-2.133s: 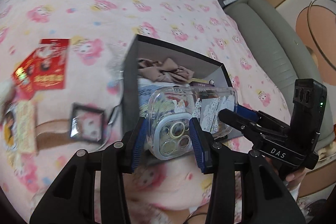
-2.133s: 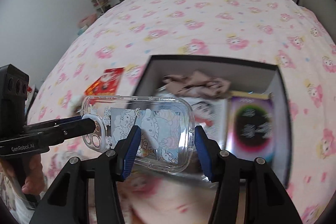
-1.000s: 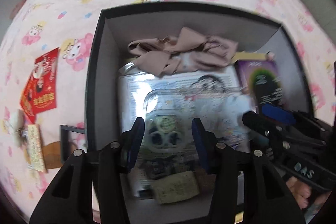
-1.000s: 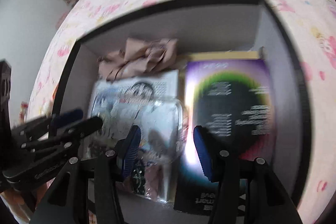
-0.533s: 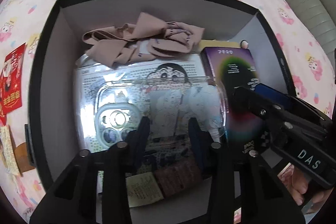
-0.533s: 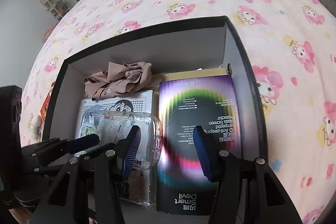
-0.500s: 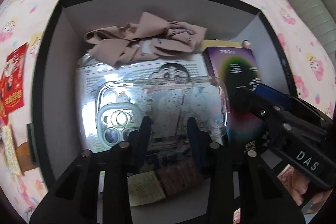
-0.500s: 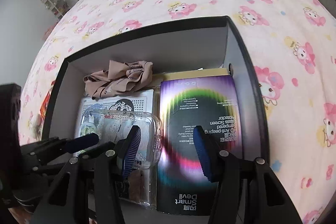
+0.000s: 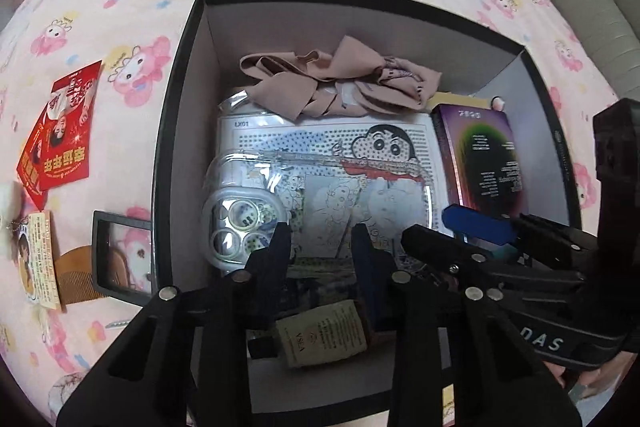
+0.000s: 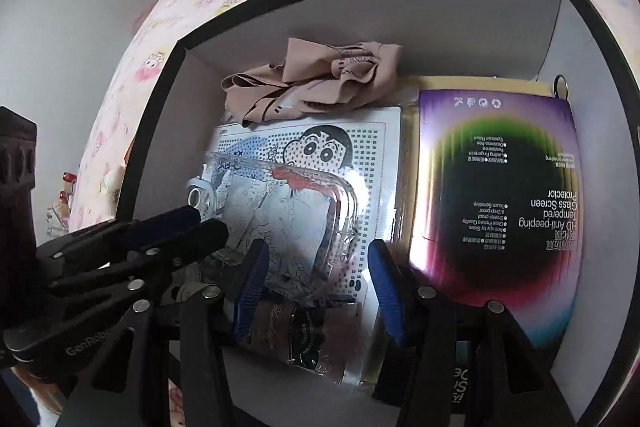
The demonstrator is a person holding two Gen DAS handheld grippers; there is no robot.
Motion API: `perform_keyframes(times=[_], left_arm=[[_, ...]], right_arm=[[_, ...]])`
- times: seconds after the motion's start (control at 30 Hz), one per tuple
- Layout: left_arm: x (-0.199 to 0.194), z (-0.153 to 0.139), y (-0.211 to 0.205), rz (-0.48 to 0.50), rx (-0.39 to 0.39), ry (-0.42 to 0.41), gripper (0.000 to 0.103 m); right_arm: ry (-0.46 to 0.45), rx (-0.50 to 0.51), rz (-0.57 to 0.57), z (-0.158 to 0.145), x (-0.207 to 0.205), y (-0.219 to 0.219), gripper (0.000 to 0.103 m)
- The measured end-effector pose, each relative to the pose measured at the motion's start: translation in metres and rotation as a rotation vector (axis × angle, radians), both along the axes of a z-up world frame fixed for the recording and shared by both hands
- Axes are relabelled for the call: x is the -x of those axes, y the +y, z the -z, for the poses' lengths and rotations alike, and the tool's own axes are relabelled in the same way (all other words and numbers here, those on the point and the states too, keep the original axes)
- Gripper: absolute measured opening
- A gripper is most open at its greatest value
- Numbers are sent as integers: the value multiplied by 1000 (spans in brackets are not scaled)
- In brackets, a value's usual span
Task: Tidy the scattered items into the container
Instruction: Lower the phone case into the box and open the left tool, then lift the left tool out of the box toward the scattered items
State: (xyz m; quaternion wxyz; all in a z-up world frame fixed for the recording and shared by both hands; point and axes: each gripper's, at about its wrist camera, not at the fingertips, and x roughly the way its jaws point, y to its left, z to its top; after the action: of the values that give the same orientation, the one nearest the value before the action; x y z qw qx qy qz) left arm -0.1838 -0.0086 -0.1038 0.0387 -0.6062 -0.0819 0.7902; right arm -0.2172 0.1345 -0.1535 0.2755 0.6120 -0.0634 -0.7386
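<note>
- Resting flat inside the black cardboard box [image 9: 182, 131], the clear plastic cartoon phone case [image 9: 320, 199] is placed.
- My left gripper [image 9: 320, 247], just narrowing, and right gripper [image 10: 314, 263] stand apart, empty.
- Next I judge: fetch the red packet [image 9: 64, 131] from the bed.

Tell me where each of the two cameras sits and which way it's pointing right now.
Left wrist: on the left gripper, looking steeply down into the black box; the right gripper and a hand show.
Right wrist: on the right gripper, looking down into the box; the left gripper shows.
Shared: the clear phone case, beige cloth and purple screen-protector pack.
</note>
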Motion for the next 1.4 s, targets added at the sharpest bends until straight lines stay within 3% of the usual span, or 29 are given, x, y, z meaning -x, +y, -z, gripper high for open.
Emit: perform_keyframes(times=[0.13, 0.23, 0.33, 0.5, 0.63, 0.73, 0.9, 1.07, 1.2, 1.33, 1.4], left_arm=[[-6, -7, -1, 21, -34, 22, 35], [-5, -6, 9, 58, -182, -4, 41], [-7, -10, 34, 118, -183, 19, 41], [3, 3, 64, 184, -136, -19, 41], [0, 10, 75, 196, -27, -29, 41], [-2, 9, 70, 144, 55, -33, 41], [-4, 7, 39, 37, 98, -30, 40], [-1, -3, 16, -20, -18, -19, 36], [7, -12, 13, -34, -48, 28, 36], [17, -5, 13, -23, -48, 34, 36], [22, 0, 16, -16, -33, 24, 36]], right_arm=[[95, -41, 77, -21, -3, 15, 49], [217, -152, 171, -40, -6, 28, 49], [277, -227, 233, -48, -3, 40, 49], [257, -205, 247, -51, 2, 51, 50], [241, -225, 241, -46, 1, 42, 50], [231, -251, 227, -42, 1, 40, 51], [250, -314, 188, -37, -2, 30, 52], [249, -303, 139, -35, -8, 18, 52], [247, -311, 97, -30, -10, 7, 52], [82, -201, 80, -8, -6, 2, 53], [120, -223, 65, -9, -9, -3, 56]])
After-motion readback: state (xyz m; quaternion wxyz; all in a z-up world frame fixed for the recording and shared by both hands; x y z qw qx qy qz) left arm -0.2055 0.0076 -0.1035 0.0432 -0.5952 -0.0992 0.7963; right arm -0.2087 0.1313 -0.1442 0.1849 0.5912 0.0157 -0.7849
